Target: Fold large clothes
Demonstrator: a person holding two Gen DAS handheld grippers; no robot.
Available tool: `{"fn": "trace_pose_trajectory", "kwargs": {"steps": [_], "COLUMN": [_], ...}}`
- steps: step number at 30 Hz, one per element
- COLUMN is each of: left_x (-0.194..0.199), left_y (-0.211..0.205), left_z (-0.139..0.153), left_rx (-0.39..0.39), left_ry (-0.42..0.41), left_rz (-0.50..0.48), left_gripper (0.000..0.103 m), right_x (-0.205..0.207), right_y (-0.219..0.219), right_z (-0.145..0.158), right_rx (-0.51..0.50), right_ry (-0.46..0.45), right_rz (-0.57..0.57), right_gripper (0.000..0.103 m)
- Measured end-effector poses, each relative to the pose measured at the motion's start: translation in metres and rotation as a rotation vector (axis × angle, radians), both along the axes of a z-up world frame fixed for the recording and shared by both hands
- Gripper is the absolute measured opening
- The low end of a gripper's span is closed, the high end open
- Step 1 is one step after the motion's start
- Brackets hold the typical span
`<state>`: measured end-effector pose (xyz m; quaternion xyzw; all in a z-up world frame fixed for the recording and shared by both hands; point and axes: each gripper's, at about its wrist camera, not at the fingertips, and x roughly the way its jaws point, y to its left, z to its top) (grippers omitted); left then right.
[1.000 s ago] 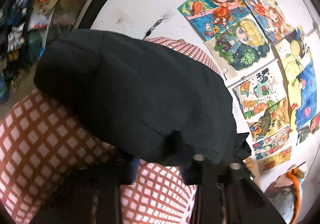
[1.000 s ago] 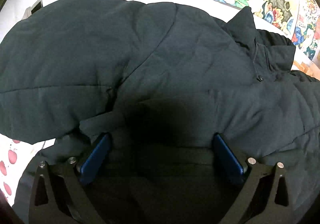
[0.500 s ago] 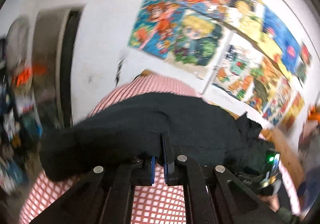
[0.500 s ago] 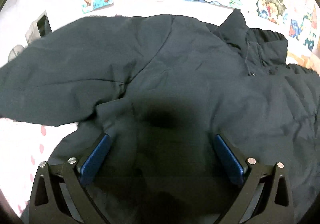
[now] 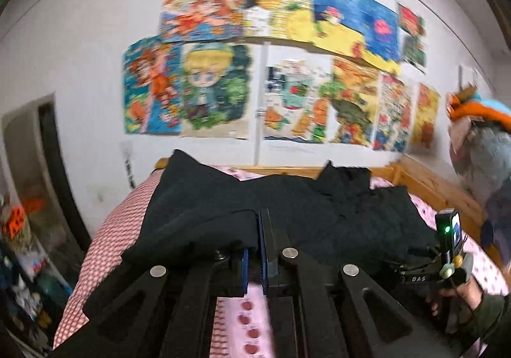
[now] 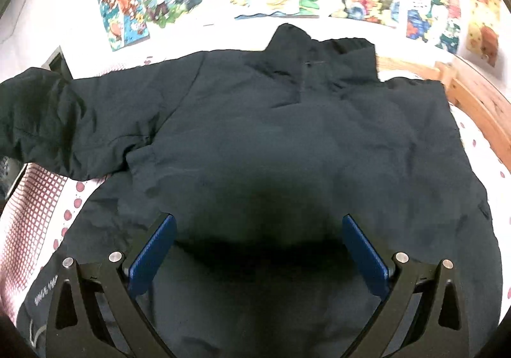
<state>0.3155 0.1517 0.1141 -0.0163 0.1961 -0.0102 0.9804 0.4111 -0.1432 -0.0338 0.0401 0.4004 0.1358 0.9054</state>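
Colourful cartoon posters [image 5: 278, 70] are hanging in rows on the white wall [image 5: 80, 38]. A wooden bed frame [image 5: 428, 179] is bordering a pink dotted sheet [image 6: 472, 131]. A red checked cover [image 5: 108, 243] is lying at the bed's left side. A plush toy [image 5: 482, 134] is sitting at right.

left gripper [image 5: 254, 249] now clamped, apparently on jacket [image 5: 287, 207]

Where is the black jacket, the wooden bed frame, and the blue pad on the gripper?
black jacket [image 6: 287, 140]: right wrist view, middle of its back panel.
wooden bed frame [image 6: 472, 96]: right wrist view, side rail at right.
blue pad [image 6: 153, 252]: right wrist view, inner face of one finger.
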Motion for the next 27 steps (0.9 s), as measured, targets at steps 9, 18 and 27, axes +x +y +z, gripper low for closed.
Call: {"fn": "trace_pose_trajectory", "kwargs": {"steps": [9,18,27], "left_x": [0.030,0.052,0.072], "left_y": [-0.129,-0.211,-0.208], "left_z": [-0.026,-0.089,-0.131], "left_rx": [0.109,0.213,0.160], "left_ry": [0.022,0.165,0.348], "left_rz": [-0.216,-0.406,-0.479], "left_gripper": [0.004,0.004,0.005], "right_x": [-0.024,-0.045,-0.022], "right_y": [-0.068,-0.117,-0.103], "right_z": [-0.022,-0.051,-0.076], "right_rx": [0.106,0.277,0.300], "right_ry": [0.008,0.008,0.051], "right_rz": [-0.088,-0.226,-0.185], "right_gripper": [0.101,0.101,0.101]}}
